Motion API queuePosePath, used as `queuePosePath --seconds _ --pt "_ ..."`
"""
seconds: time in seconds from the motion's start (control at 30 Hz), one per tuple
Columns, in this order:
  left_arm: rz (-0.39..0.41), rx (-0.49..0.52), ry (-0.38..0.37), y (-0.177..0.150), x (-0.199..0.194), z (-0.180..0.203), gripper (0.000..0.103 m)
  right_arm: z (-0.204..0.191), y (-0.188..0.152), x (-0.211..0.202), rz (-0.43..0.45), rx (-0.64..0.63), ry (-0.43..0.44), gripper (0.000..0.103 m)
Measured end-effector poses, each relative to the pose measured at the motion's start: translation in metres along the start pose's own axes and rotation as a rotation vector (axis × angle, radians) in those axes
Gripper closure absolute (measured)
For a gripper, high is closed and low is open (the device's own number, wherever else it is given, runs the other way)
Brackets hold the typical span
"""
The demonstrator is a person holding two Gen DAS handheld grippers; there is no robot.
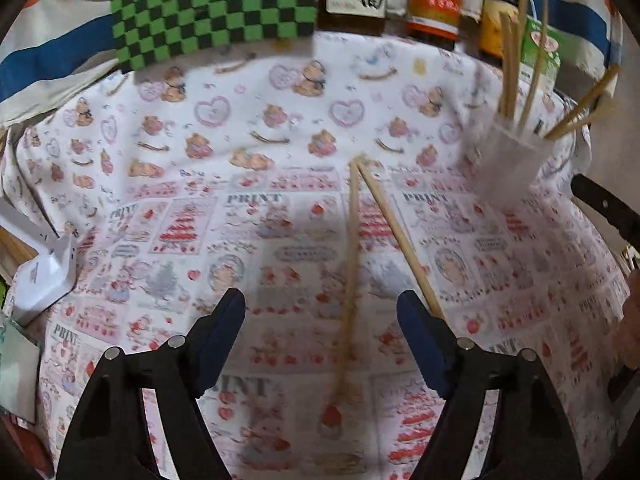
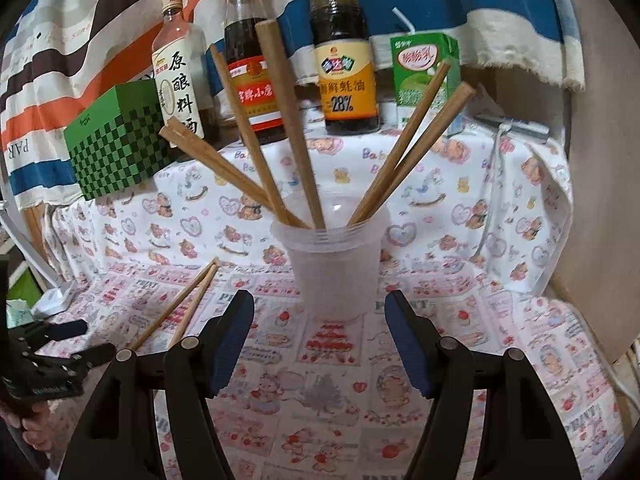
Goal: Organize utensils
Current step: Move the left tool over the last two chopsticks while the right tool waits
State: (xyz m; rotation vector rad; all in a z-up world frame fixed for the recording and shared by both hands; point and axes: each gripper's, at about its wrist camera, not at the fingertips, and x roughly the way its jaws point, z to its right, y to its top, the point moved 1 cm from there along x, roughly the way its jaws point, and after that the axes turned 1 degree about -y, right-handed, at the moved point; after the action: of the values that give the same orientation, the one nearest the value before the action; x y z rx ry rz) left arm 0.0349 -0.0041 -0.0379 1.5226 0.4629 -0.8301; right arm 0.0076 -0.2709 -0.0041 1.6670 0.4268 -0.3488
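Cartoon-print tablecloth (image 2: 500, 208), striped fabric backdrop (image 2: 72, 32), green checkered box (image 2: 116, 144), sauce bottles (image 2: 344, 60)

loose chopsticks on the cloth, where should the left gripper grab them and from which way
Probably near the far ends, where the two loose chopsticks lie almost together, so one pinch could catch both; nearer the camera they splay apart. Come from above with the left gripper, fingers either side of the pair, since they lie flat on the tablecloth. Both grippers are open.

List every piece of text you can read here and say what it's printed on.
"原酿料酒": leftmost bottle.
"28%": oyster sauce bottle, above it "鲜蚝油".
"PRINT": tablecloth, repeated.
"PAR": striped cloth, upside down; "PARIS" in the left view.
Red-label bottle and green carton: too blurred.
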Motion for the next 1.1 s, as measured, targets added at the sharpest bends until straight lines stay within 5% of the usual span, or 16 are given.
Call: queuePosePath --seconds 0.23,0.37,0.53,0.67,0.83,1.1 --pt "-0.022 0.009 0.0 -0.002 0.004 0.002 0.031 -0.005 -0.003 0.003 -0.014 -0.022 -0.005 0.033" --pt "-0.04 0.014 -0.015 -0.003 0.008 0.002 0.055 -0.009 -0.002 -0.001 0.015 -0.045 -0.04 0.033" --pt "-0.035 0.028 -0.052 -0.003 0.007 0.008 0.063 -0.015 -0.002 -0.005 0.026 -0.078 -0.031 0.033" --pt "-0.071 0.03 -0.056 -0.005 0.014 0.01 0.083 -0.019 -0.003 -0.004 0.018 -0.106 -0.035 0.033" --pt "-0.086 0.04 -0.057 -0.007 0.018 0.013 0.09 -0.019 -0.003 -0.005 0.006 -0.095 -0.009 0.033" --pt "-0.077 0.039 -0.066 -0.006 0.017 0.013 0.098 -0.023 -0.004 -0.006 0.001 -0.112 0.001 0.048"
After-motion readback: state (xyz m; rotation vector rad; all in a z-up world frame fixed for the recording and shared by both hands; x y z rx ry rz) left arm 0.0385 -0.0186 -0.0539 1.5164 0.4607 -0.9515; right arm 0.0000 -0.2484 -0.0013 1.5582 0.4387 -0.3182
